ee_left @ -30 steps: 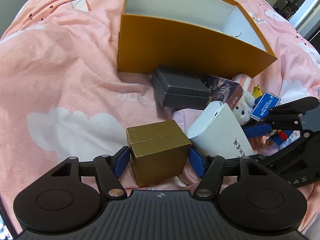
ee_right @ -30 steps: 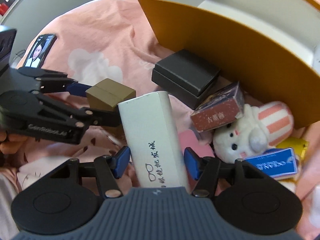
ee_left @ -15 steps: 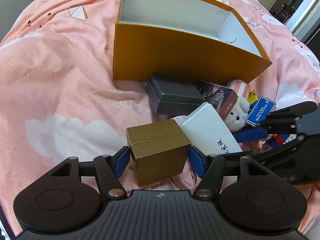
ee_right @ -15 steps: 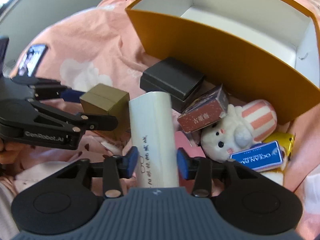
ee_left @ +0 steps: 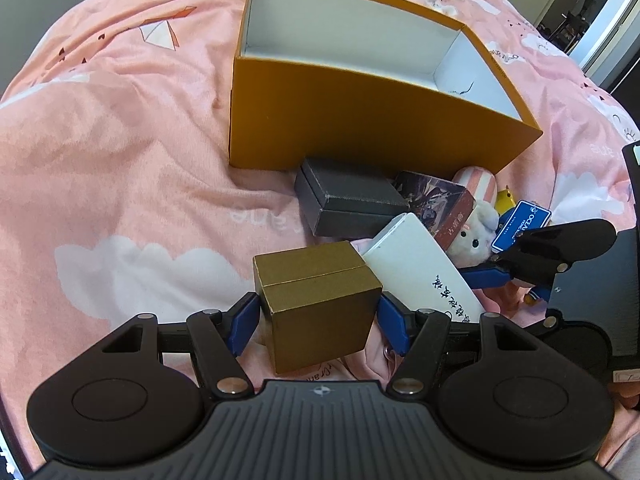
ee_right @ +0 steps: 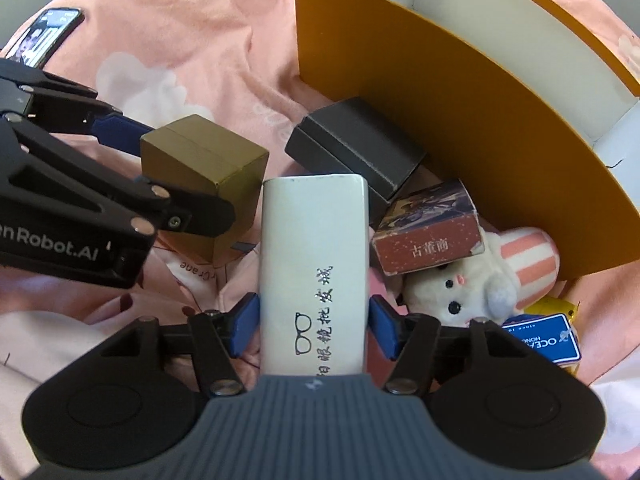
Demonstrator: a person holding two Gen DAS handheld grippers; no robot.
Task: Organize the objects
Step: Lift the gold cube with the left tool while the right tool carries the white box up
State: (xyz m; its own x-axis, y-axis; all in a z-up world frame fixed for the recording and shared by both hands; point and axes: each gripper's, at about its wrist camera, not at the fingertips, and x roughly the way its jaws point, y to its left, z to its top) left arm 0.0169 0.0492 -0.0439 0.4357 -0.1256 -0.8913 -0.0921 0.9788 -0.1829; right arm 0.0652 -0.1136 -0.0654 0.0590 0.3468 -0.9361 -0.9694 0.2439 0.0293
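Two hand-held tools work over a bed covered in a soft pink quilt (ee_left: pixel 120 168) printed with white clouds. The left tool (ee_left: pixel 318 316) is clenched on a small gold cardboard cube (ee_left: pixel 316 300) with a lid seam; its blue pads press both side faces. The right tool (ee_right: pixel 314 320) is clenched on a long, smooth white glasses case (ee_right: pixel 314 264) with rounded corners and black printed characters. Both items sit side by side, nearly touching, near a large, rigid orange cardboard box (ee_left: pixel 360 120), open-topped with a white interior that appears bare.

Just in front of the orange wall lies a loose cluster: a matte black lidded box (ee_left: pixel 348 204), a red printed carton (ee_right: pixel 430 244), a fluffy white plush toy (ee_right: pixel 464 292) with pink stripes, and a glossy blue tag (ee_right: pixel 544 344).

Risks, as I judge them: the two tools are crowded, so lifting together could knock them against each other. The slick case might slip from a grip near one end. Either item could catch the tall box wall.
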